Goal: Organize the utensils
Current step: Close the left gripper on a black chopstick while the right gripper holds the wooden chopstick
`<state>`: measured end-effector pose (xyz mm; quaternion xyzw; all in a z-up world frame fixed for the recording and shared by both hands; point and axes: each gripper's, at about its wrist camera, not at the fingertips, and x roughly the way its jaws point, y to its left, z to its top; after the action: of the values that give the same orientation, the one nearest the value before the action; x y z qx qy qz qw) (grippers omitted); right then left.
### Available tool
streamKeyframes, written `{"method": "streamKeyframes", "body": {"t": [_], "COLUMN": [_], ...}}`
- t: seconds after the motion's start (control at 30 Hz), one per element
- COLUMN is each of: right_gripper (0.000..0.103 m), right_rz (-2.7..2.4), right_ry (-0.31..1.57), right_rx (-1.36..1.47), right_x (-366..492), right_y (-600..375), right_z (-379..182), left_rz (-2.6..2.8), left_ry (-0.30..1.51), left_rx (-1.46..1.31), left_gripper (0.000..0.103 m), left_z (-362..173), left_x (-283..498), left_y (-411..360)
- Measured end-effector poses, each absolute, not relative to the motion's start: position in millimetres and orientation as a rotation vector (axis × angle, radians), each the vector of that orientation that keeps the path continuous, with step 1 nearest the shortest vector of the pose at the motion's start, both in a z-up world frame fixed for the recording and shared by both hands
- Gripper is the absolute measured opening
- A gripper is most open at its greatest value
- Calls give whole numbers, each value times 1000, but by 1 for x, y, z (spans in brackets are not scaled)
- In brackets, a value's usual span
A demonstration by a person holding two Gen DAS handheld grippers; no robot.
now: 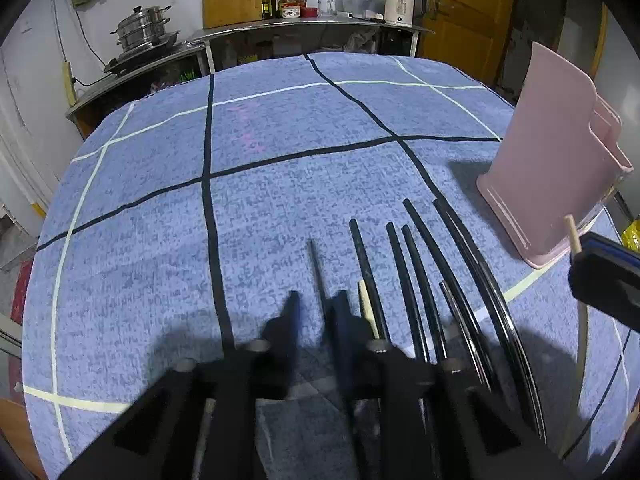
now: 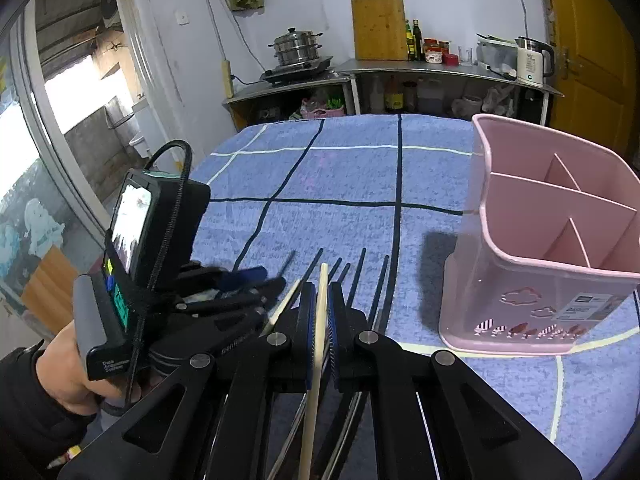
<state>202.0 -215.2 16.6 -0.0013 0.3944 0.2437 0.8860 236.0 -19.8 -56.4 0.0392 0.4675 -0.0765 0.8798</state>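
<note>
both grippers clamp chopsticks beside the pink holder

from the left: the left gripper (image 1: 314, 304) has its jaws drawn in on a thin black chopstick (image 1: 316, 264), probably pinched, though blur hides the contact; more black chopsticks (image 1: 416, 264) lie fanned on the blue cloth (image 1: 160, 200). the right gripper (image 2: 320, 304) holds a pale chopstick (image 2: 320, 320) clamped upright, likely for dropping into the empty pink holder (image 2: 540, 280) just right.
</note>
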Motion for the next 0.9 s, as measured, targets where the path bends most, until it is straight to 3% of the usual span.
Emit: {"method": "streamKeyframes", "body": {"t": [0.23,0.67,0.9], "right_gripper": [6,6,5], "right_rz": [501,497,487], "right_ry": [798,718,722], "right_rx": [0,2,18], "right_x": [197,176,168], "right_y": [-218,-226,-232], "right_z": [29,64,64], "left_rz": [-161,-157,-152], "left_ry": [960,787,749], "left_rx": [59,43,3], "left_gripper": [6,5,5], "left_z": [-45,39,56], "left_x": [232,190,172], "left_y": [-17,0,13]}}
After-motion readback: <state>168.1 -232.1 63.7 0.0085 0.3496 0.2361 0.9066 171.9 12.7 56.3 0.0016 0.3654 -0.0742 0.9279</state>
